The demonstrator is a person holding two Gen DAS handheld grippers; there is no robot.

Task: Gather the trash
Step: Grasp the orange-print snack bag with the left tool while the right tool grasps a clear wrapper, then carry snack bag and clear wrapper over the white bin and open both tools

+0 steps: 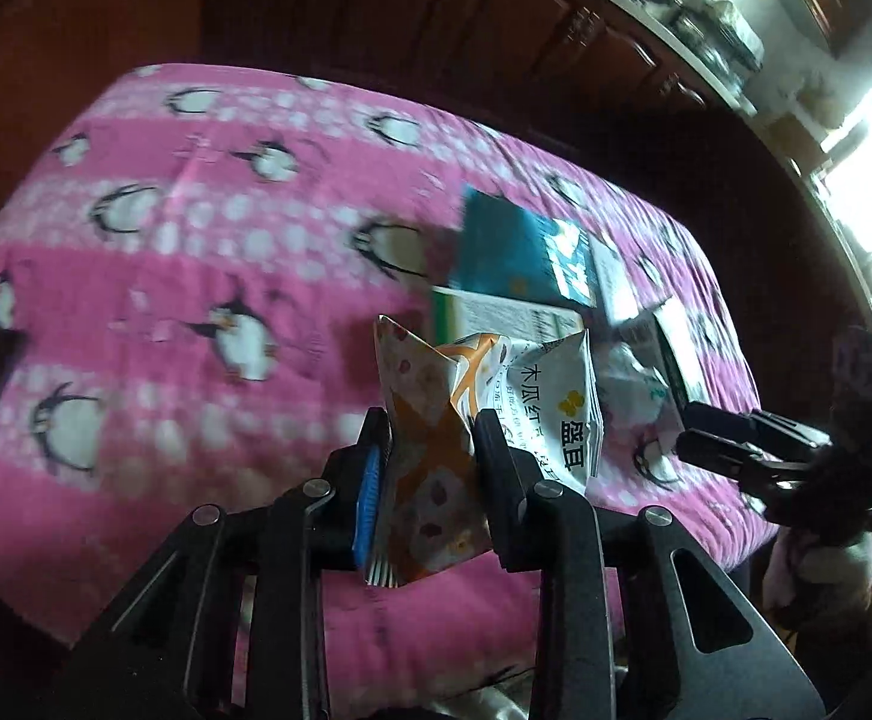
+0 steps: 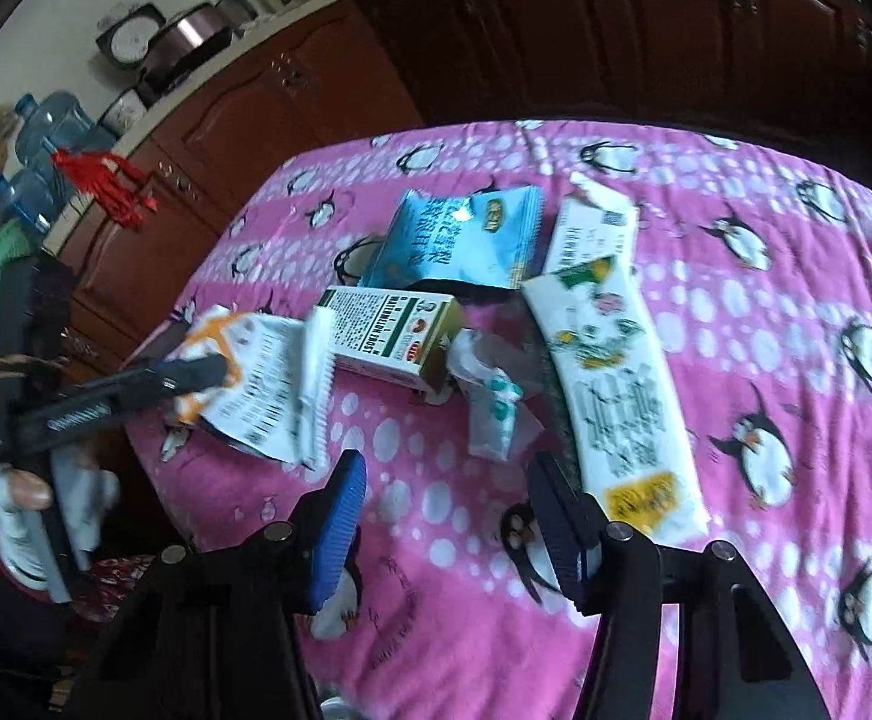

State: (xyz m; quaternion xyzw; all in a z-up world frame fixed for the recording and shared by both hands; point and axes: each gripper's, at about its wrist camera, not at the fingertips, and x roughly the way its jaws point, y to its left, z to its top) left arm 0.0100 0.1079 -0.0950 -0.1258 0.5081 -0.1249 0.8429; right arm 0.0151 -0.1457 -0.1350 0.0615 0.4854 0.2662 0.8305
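Note:
My left gripper (image 1: 429, 438) is shut on a crumpled orange-and-white snack wrapper (image 1: 436, 414) and holds it just above the pink penguin cloth (image 1: 195, 276). In the right wrist view the same wrapper (image 2: 261, 384) hangs at the left in the left gripper (image 2: 213, 369). My right gripper (image 2: 445, 480) stands open over bare cloth, with nothing between its fingers. A small clear white-green wrapper (image 2: 493, 414) lies just beyond it. A long white wrapper (image 2: 616, 384) lies to the right of that one. Farther back are a green-white box (image 2: 393, 336) and a blue packet (image 2: 460, 240).
A white packet (image 2: 592, 234) lies beside the blue one. Dark brown cabinets (image 2: 556, 30) run behind the table. Water bottles (image 2: 51, 126) and a counter with pots stand at the far left. The cloth's edge (image 2: 153, 450) drops off at the left, near a hand (image 2: 21, 492).

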